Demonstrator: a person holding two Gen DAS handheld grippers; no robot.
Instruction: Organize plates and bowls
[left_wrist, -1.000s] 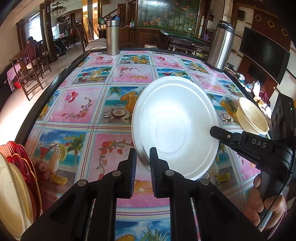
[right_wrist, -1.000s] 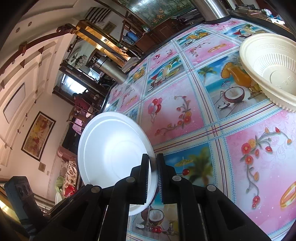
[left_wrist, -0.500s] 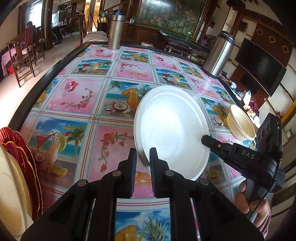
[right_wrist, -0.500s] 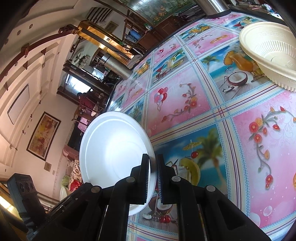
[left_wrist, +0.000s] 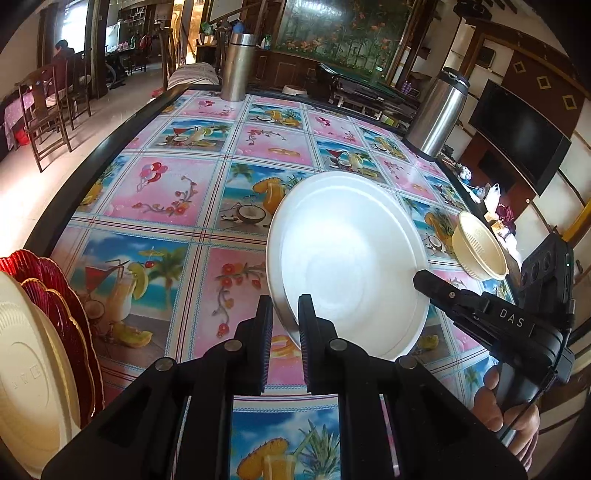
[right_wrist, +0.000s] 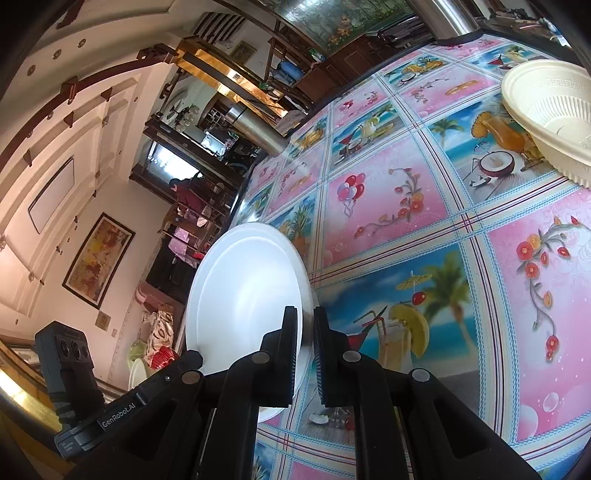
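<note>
My left gripper (left_wrist: 285, 314) sits at the near edge of the plate (left_wrist: 347, 266), and the rim passes between its fingers; the jaws look nearly closed on it, though I cannot tell for sure that they pinch. My right gripper (right_wrist: 304, 332) is clamped on the same plate's rim from the opposite side, so the plate hangs tilted between the two tools, off the table (left_wrist: 173, 192). The plate is round, with no long axis to mind; what matters is that it stands on edge and the stack (left_wrist: 44, 332) of cream and red plates lies close on my left, low at the frame's edge. The left arm is the nearer one to it, so I judge the plate should go over that way. Nothing lies between plate and stack. Further right a cream bowl (left_wrist: 478, 245) rests on the cloth, clear of both tools. Two steel flasks (left_wrist: 437, 110) stand at the far edge.
</note>
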